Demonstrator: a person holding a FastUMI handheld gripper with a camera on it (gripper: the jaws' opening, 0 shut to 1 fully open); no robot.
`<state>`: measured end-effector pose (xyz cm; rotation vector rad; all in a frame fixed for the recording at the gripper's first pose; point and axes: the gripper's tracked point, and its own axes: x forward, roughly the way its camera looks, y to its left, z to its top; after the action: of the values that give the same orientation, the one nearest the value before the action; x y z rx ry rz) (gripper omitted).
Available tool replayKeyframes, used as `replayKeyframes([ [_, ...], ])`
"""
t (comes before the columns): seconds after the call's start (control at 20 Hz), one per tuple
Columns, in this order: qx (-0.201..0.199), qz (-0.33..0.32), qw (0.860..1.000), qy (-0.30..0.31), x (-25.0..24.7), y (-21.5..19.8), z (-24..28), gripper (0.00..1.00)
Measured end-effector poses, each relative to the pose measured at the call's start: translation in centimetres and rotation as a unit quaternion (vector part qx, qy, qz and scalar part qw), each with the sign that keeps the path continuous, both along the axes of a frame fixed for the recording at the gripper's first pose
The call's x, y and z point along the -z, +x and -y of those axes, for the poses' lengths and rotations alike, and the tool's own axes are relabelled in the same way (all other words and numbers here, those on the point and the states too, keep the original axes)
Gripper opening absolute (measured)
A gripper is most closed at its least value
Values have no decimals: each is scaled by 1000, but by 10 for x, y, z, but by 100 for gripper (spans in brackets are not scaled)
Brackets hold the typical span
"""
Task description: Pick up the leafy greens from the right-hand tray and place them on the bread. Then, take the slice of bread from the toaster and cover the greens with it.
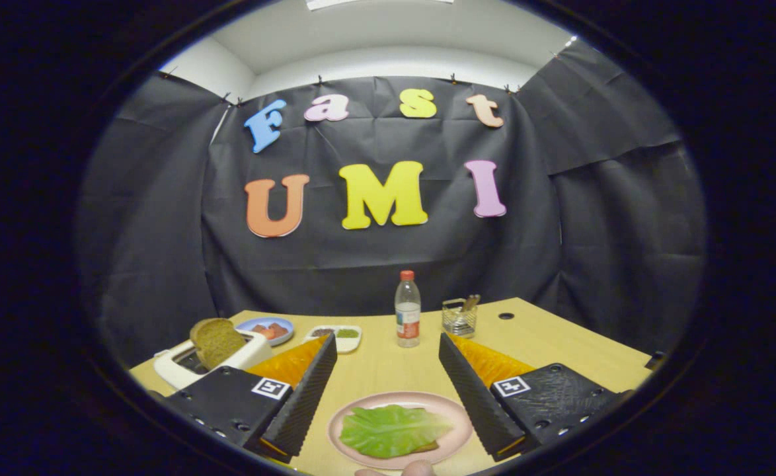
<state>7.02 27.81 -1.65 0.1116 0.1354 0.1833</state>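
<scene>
A green leaf [391, 430] lies on a slice of bread [427, 447] on a pink plate [451, 411], between and below my fingers. My gripper [388, 350] is open above the plate, with nothing between its ribbed black pads [309, 390]. A brown slice of bread [216, 342] sticks up from the white toaster [183, 370], beyond my left finger. The white tray [338, 338] with dark and green bits sits just past the left fingertip.
A blue plate [266, 328] with red pieces sits behind the toaster. A water bottle [407, 309] with a red cap and a small wire basket [459, 319] stand at the back of the wooden table [560, 344]. A fingertip [418, 468] shows near the plate's front rim.
</scene>
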Motion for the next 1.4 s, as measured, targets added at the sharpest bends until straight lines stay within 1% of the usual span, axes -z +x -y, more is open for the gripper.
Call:
replayKeyframes([
  [0.15, -21, 6, 1000, 19, -17, -5, -51, 95],
  [0.25, -36, 0, 999, 17, -18, -9, -86, 95],
  [0.35, -56, -5, 998, 6, -12, -13, -123, 95],
  [0.55, -82, -4, 996, -23, -2, -17, -178, 95],
  [0.75, -81, -46, 995, -42, 33, -5, -204, 96],
  [0.95, -74, -84, 992, -55, 56, 8, -212, 82],
  [1.1, -67, -107, 991, -51, 64, 17, -209, 49],
  [1.2, -83, -115, 989, -36, 63, 16, -214, 27],
  [1.25, -80, -117, 989, -33, 63, 16, -213, 26],
  [1.3, -80, -120, 989, -27, 62, 14, -207, 12],
  [1.35, -90, -123, 988, -20, 60, 14, -209, 12],
  [1.4, -89, -124, 988, -11, 57, 12, -204, 8],
])
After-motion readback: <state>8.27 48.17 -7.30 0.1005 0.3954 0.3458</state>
